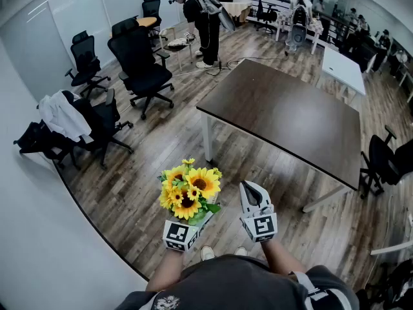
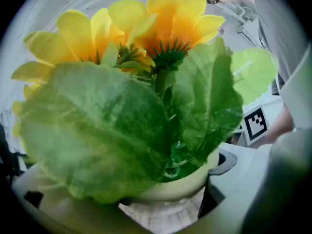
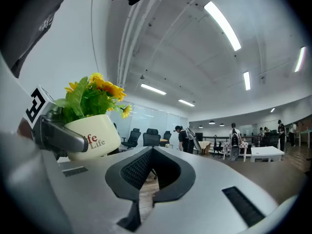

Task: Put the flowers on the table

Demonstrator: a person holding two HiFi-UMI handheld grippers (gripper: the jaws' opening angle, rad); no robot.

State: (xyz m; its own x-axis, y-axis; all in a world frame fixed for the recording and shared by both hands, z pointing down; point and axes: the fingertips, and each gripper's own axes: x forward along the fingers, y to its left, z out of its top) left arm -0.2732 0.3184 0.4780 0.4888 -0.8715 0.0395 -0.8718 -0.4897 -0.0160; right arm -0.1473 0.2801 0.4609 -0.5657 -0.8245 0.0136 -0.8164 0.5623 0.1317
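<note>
A bunch of yellow sunflowers (image 1: 190, 189) with green leaves stands in a cream pot (image 3: 95, 138) printed with red letters. My left gripper (image 1: 191, 219) is shut on this pot, its jaws spread wide around the sides, and holds it upright in the air near my body. In the left gripper view the leaves (image 2: 122, 130) and the pot rim (image 2: 180, 184) fill the picture. My right gripper (image 1: 248, 187) hovers just right of the flowers, shut and empty; its tips (image 3: 152, 149) meet. The dark brown table (image 1: 284, 115) stands ahead and to the right, apart from both grippers.
Black office chairs (image 1: 139, 63) stand at the left, one draped with a white coat (image 1: 61, 118). A person (image 1: 200, 24) bends over at the back. A white table (image 1: 342, 66) is at the far right, another chair (image 1: 384, 163) beside the brown table. A white wall (image 1: 39, 237) runs along my left.
</note>
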